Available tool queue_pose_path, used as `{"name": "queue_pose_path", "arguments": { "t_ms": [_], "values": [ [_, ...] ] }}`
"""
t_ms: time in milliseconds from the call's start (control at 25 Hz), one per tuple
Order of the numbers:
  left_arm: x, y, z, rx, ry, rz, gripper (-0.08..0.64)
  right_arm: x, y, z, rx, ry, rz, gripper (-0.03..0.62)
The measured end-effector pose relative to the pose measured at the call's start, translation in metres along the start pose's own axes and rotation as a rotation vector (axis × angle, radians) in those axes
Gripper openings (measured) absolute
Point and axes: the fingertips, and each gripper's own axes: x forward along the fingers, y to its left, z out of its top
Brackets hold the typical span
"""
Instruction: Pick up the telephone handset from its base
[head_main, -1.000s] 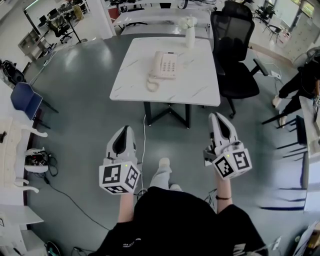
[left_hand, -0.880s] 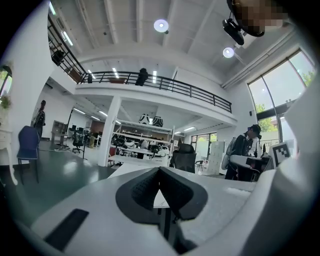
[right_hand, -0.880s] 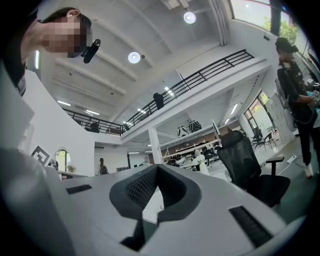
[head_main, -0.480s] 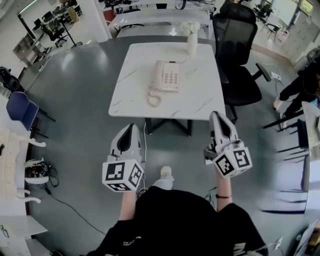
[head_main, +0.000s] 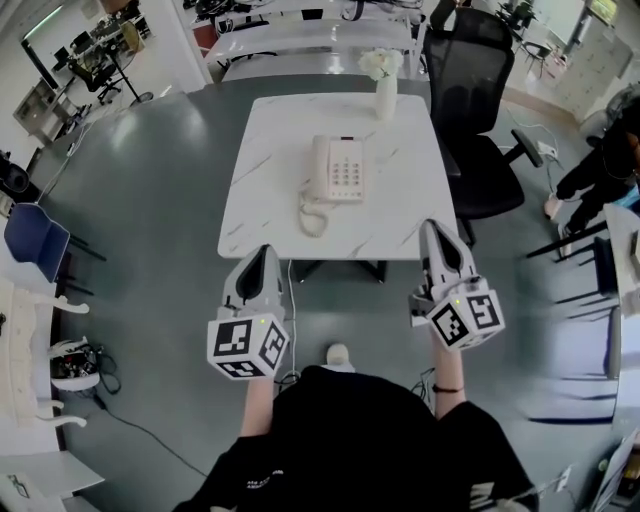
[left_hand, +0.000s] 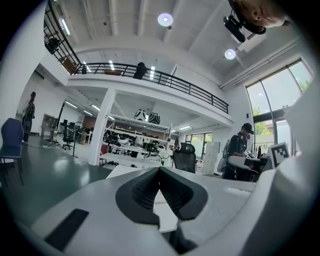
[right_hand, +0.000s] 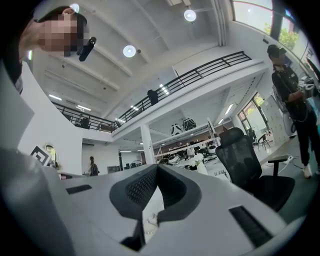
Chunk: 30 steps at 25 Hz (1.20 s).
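- Centrally on the white table (head_main: 262, 190), the handset (head_main: 320, 168) rests on its base (head_main: 346, 172).
- Left gripper (head_main: 262, 252) and right gripper (head_main: 432, 228) hover before the near edge, jaws pressed together, empty.

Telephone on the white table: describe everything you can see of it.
The telephone is a cream, plastic-looking desk set lying flat near the middle of the marble-patterned white table. Its handset rests in the cradle along the left side, beside a keypad. A coiled cord loops off its near end onto the tabletop. Only the table touches it.
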Motion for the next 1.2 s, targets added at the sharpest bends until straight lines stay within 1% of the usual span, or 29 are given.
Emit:
{"name": "queue_pose_path", "arguments": {
  "t_ms": [480, 800, 1000, 1200],
  "values": [
    [0.029, 0.022, -0.008, -0.007, 0.044, -0.016, 0.0, 0.035, -0.001, -0.018, -0.001, 0.035, -0.017, -0.008],
    [0.06, 0.038, -0.025, -0.028, 0.086, 0.011, 0.0, 0.074, -0.014, -0.038, 0.023, 0.067, 0.006, -0.008],
    [0.096, 0.048, -0.025, -0.034, 0.095, 0.029, 0.0, 0.116, -0.029, -0.047, 0.029, 0.088, 0.032, -0.008],
    [0.14, 0.046, -0.031, -0.042, 0.119, 0.021, 0.0, 0.152, -0.051, -0.055, 0.033, 0.114, 0.047, -0.008]
  ]
}}
